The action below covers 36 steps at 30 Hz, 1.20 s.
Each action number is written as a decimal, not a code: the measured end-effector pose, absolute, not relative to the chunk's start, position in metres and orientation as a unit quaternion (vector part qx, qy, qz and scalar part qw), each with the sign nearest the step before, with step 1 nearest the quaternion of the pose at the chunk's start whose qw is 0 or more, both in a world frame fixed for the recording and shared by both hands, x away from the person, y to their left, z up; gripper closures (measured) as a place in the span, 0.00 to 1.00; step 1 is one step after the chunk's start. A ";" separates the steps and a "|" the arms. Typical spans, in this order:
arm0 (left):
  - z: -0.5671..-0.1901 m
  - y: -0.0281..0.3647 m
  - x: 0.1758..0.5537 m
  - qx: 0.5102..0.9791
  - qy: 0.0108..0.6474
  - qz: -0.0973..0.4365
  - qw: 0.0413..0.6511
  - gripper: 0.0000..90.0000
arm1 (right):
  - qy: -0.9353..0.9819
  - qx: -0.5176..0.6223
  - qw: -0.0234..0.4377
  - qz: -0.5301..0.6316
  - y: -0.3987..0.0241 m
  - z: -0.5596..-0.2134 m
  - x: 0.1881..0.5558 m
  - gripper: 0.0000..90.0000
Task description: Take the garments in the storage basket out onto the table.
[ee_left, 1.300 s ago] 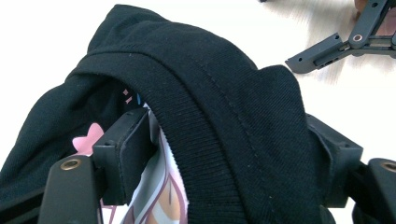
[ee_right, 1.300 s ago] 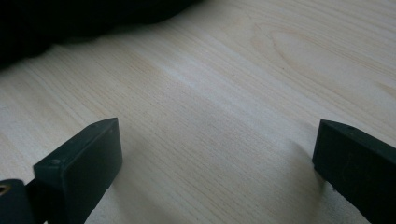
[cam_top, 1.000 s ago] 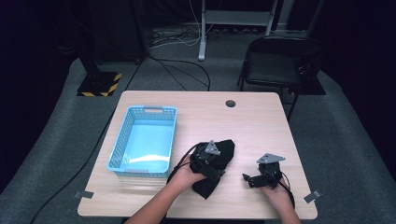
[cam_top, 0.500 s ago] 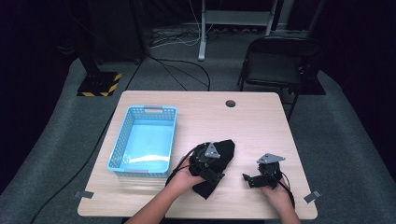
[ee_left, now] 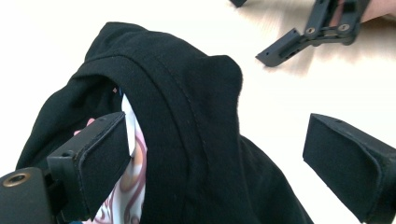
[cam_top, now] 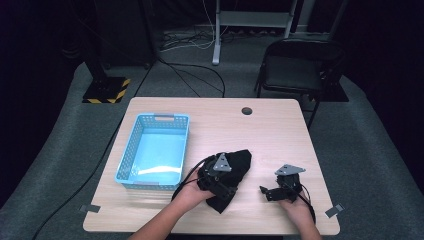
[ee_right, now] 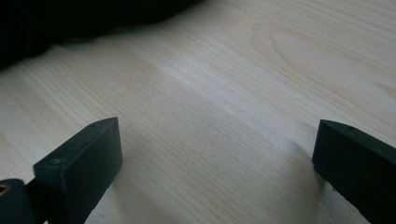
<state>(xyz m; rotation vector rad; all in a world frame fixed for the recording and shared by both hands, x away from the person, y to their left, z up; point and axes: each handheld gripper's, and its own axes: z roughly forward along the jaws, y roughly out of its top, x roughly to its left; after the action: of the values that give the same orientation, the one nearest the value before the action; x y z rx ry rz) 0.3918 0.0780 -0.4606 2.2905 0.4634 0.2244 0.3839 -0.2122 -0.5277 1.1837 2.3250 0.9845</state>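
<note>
Blue plastic basket (cam_top: 155, 150) sits on the left side of the light wood table (cam_top: 270, 130), open top, and I can't see anything lying in it. Just right of it, near the front edge, there's a bunched-up black garment (cam_top: 240, 165) lying on the tabletop, not in the basket. The left gripper (cam_top: 222, 185) is right on top of that cloth, and its jaws have just been opening: in the left gripper view they stand wide, with a fold of the black garment (ee_left: 187, 121) humped up between them. The cloth lies against the left-hand pad there but the right-hand pad is clear of it, so nothing's pinched. You can also spot a bit of pink and white print peeking out from inside the fold. Further right, well apart from the cloth, the right gripper (cam_top: 272, 192) rests low by the table's front right corner, pointing toward the garment. In the right gripper view its jaws are spread wide over bare wood, with the dark edge of the garment (ee_right: 70, 23) at the top left.
</note>
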 end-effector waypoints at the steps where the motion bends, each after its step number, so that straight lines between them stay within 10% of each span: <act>1: -0.461 0.080 0.391 0.898 0.184 0.087 0.391 0.08 | 0.820 0.418 0.175 0.348 -0.212 -0.528 0.384 0.01; 36: -0.441 0.141 0.399 0.862 0.246 0.108 0.430 0.08 | 0.820 0.419 0.176 0.348 -0.212 -0.528 0.384 0.02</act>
<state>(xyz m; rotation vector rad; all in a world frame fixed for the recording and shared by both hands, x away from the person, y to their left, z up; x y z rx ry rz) 0.3986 0.1408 -0.4409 2.1512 0.6129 0.2685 0.3839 -0.2123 -0.5277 1.1860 2.3217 0.9852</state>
